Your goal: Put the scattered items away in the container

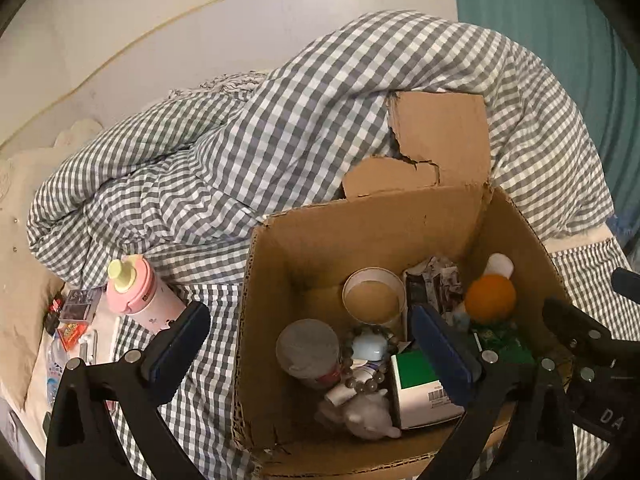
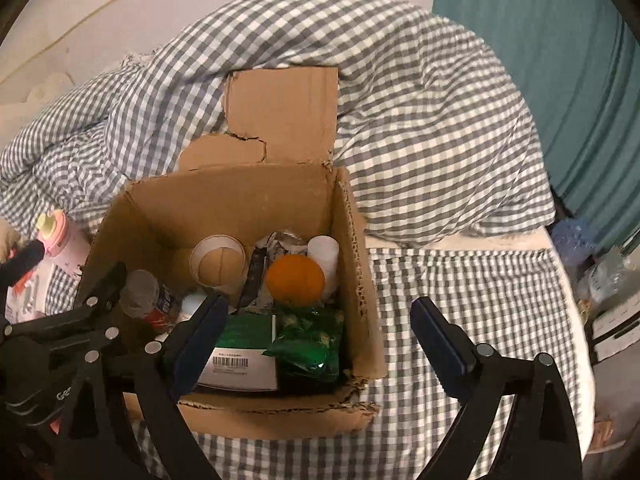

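On the bed's checked sheet (image 2: 460,280) stands the cardboard box (image 1: 360,224), already holding an orange ball (image 1: 490,294), a paper cup (image 1: 374,298), a grey-lidded can (image 1: 308,346) and a green-and-white carton (image 1: 416,384). Left of the box, a pink bottle (image 1: 138,290) lies on the sheet. Both the left tool (image 1: 310,342) and right tool (image 2: 316,332) hang spread wide over the box's near edge, pinching nothing.

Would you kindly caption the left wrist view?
Open left gripper over a filled cardboard box; pink bottle remains outside.
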### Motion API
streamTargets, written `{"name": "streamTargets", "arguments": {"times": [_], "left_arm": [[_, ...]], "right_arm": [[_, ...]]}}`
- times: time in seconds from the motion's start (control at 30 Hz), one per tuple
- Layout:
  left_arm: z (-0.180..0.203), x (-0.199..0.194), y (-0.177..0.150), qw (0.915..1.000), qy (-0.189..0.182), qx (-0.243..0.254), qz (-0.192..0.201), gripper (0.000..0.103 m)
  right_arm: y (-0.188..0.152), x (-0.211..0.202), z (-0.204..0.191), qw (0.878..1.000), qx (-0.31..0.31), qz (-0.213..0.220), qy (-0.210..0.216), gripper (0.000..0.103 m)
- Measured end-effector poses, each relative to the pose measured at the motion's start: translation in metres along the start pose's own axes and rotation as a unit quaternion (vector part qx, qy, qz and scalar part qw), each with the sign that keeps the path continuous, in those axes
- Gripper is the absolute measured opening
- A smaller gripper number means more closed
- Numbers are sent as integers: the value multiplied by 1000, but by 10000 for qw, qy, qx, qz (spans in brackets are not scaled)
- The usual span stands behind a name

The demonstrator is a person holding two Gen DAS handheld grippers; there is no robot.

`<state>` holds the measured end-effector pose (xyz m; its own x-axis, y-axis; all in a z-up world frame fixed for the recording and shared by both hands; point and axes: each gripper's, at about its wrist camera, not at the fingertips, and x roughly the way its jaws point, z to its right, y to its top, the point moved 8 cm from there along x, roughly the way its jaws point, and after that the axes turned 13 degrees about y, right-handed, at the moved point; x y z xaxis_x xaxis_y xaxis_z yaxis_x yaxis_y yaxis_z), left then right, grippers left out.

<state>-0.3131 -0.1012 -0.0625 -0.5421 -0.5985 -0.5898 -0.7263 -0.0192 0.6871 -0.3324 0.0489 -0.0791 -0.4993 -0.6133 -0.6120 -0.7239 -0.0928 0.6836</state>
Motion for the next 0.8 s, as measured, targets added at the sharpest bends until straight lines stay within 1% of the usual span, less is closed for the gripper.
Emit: {"name": "streamTargets", "arguments": {"times": [0.17, 0.23, 0.5, 0.67, 0.8], "left_arm": [[-1, -14, 1, 10000, 38, 18, 70, 103], [-4, -22, 0, 9999, 123, -11, 93, 103], [-19, -60, -11, 9998, -8, -171, 91, 103], [-25, -80, -28, 9997, -94, -206, 86, 103], [-25, -93, -53, 9992, -300, -252, 62, 103]], "right_arm": [[-1, -21, -7, 9999, -52, 94, 110, 93], [-2, -31, -8, 9999, -53, 126, 97, 93], [-17, -75, -12, 9994, -86, 310, 110, 93], [-41, -97, -10, 9991, 20, 400, 131, 93], [-77, -106, -9, 9984, 122, 545, 70, 93]]}}
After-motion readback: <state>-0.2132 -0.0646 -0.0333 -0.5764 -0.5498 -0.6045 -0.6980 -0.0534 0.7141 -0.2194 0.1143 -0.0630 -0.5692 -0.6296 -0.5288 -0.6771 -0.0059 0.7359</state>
